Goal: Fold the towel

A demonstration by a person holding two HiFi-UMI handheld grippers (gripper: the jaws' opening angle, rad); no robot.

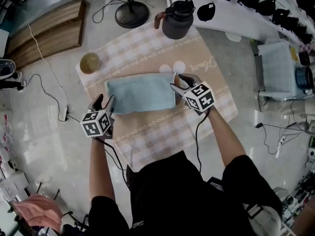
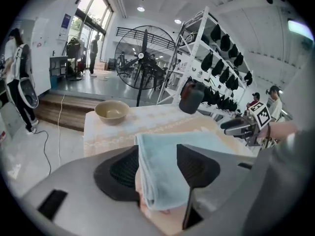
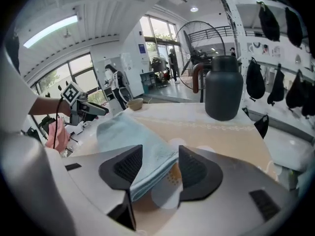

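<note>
Bright, even indoor light throughout; a ceiling lamp [image 3: 49, 29] glows high above the towel [image 3: 133, 141] in the right gripper view; windows [image 2: 91, 14] far behind the towel blow out white; shadows beside the towel are soft and faint; both gripper views bulge, corners black; head view sharp, curving slightly at edges.

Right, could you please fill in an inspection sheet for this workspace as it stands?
Surface: checked tablecloth, lying flat.
Job's things: light blue towel, folded into a rectangle, flat on the cloth.
Clutter: bowl on the cloth's far left corner; dark jug at its far edge; fan base beyond.
Grippers: left gripper and right gripper at opposite towel ends, jaws apart, towel edge between them, unclamped.
Cables: black cable across the floor, left.
Surroundings: wooden step; rack of dark caps.
</note>
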